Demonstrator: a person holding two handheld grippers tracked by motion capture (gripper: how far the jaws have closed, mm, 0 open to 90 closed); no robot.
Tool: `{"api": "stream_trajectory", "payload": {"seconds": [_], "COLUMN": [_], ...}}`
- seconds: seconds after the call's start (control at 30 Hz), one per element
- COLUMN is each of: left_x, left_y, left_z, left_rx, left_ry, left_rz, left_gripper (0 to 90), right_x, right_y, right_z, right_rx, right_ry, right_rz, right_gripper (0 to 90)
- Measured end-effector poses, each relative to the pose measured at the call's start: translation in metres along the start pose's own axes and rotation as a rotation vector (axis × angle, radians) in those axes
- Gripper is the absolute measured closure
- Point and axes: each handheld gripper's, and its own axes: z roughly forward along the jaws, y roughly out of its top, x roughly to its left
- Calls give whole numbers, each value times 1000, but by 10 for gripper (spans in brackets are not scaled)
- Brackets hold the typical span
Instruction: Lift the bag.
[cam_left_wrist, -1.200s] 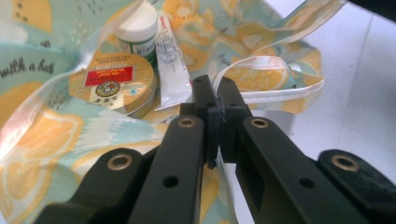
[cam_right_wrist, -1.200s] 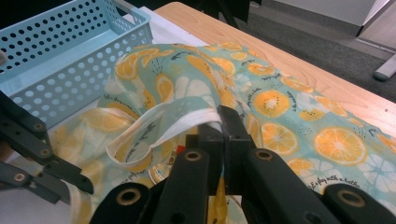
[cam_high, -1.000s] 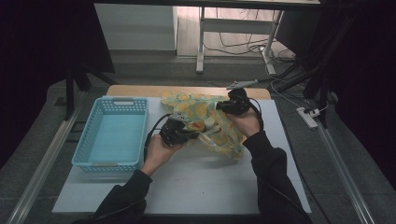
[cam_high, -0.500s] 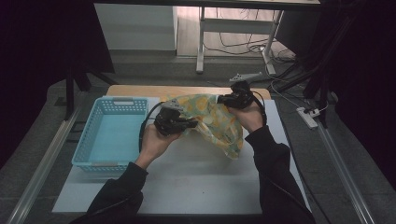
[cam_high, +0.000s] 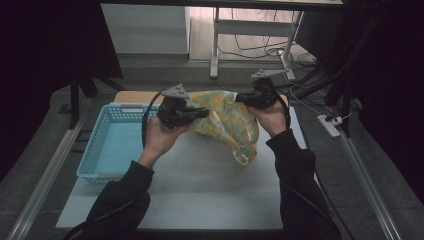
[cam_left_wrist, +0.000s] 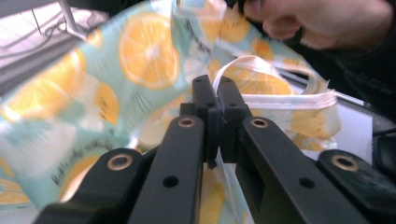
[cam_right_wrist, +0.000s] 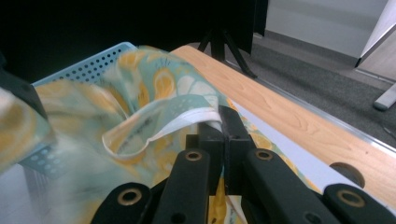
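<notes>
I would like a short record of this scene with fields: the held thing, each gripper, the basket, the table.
held thing: lemon-print cloth, lifted, one end hanging toward the table
left gripper: shut on the cloth's edge
right gripper: shut on the cloth's white-hemmed edge
basket: light blue basket, at the left of the cloth, nothing seen inside
table: white table with a wooden strip at the far edge

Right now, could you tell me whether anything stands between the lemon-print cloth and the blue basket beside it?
Nothing visible does. Both grippers, left and right, hold the lemon-print cloth above the table, and the blue basket lies open beside it.
</notes>
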Motion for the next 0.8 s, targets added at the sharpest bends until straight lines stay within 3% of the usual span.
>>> {"api": "stream_trajectory", "payload": {"seconds": [0.17, 0.3, 0.37, 0.4, 0.43, 0.5, 0.67, 0.8], "left_x": [-1, -3, -1, -1, 1, 2, 4, 2], "left_y": [17, 17, 9, 9, 1, -6, -16, -24], "left_z": [-12, -10, 3, 3, 13, 23, 38, 48], "left_rx": [-13, 32, 92, 92, 130, 158, 197, 217], "left_ry": [15, 6, -16, -16, -21, -13, -3, -40], "left_rz": [20, 38, 27, 27, 24, 25, 36, 39], "left_gripper": [897, 895, 893, 892, 892, 890, 864, 741], "right_x": [3, 3, 2, 1, 1, 0, -1, -1], "right_y": [8, 9, 8, 7, 6, 4, 2, 1], "right_z": [-6, -8, -7, -6, -5, -4, -1, 0], "right_rx": [-14, -12, -9, -7, -4, 4, 10, 12], "right_ry": [-4, -9, -12, -12, -13, -13, -12, -12], "right_rz": [-13, -15, -9, -6, -5, 0, 0, -2], "right_gripper": [888, 888, 888, 888, 888, 888, 888, 887]}}
